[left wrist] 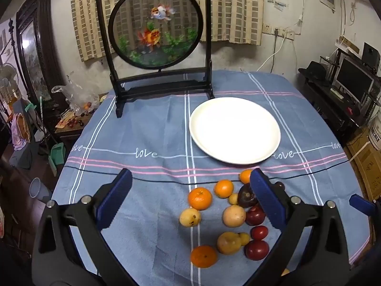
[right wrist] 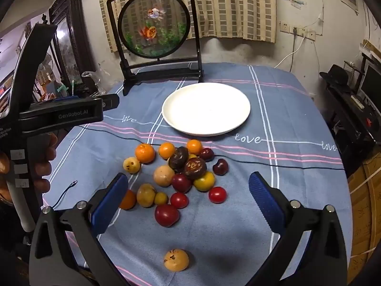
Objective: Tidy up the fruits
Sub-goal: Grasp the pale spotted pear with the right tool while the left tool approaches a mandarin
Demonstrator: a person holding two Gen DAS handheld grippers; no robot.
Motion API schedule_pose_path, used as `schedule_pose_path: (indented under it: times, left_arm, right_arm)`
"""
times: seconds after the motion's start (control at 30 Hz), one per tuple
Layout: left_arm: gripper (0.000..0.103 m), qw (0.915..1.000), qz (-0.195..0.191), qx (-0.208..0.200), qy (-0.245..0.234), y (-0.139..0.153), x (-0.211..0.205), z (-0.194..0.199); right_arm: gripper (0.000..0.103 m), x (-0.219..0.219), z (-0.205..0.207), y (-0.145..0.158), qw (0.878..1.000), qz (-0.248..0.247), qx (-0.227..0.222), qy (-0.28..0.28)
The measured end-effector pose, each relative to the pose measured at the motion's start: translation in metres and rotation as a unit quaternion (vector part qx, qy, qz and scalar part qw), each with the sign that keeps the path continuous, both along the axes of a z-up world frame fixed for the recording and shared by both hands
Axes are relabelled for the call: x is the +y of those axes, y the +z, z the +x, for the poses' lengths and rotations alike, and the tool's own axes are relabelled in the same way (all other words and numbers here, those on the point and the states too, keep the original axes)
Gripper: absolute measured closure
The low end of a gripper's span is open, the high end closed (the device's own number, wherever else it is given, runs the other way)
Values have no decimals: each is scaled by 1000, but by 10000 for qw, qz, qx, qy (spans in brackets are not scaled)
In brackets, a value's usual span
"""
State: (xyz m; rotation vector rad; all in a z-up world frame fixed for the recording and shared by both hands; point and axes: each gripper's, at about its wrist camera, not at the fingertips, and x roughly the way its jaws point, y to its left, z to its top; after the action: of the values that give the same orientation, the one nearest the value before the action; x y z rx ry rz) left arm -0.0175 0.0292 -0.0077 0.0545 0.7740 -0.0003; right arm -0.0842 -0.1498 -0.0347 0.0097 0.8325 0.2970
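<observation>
Left claw (left wrist: 190, 190) wide, right claw (right wrist: 188, 190) wide — both empty, fruit pile (right wrist: 181, 174) between the fingers, white plate (right wrist: 206, 108) beyond, on the worktop (right wrist: 285, 166).

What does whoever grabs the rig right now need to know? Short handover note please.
Left tool: open, empty, hovering over the near side of the table.
Right tool: open, empty, above the fruit.
Fruit pile: oranges, yellow, red and dark fruits, mixed loose on the blue tablecloth, just in front of the white plate. One yellow fruit sits apart, nearest the camera.
Done: nothing visible; the plate holds no fruit.
Left: all the organizing. The plate looks like the likely destination.
</observation>
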Motion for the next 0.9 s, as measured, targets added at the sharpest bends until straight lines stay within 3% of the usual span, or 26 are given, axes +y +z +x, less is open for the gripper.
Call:
schedule_pose_path:
  times: [0.13,0.3,0.47,0.63,0.9]
  left_arm:
    - [2,9999,127,84,-27,-15,10,-7]
    - [2,9989,183,418,-144,-46,26,-22]
    - [2,9960,258,725,-453,-72,31,-40]
    - [2,9928,243,993,-622,-92,37,-51]
    - [2,9906,240,1096,-785,-98,42,-57]
  right_arm:
    - [1,3,-16,-23,9990,-188,309,272]
    - [2,-5,-38,-57,9924,-294,1076,524]
    - [20,4,-50,-93,9822,-577,1677,612]
    - [22,4,-42,-102,9805,-523,1814,546]
    - [28,9,-29,-115,9755,-755,2008,493]
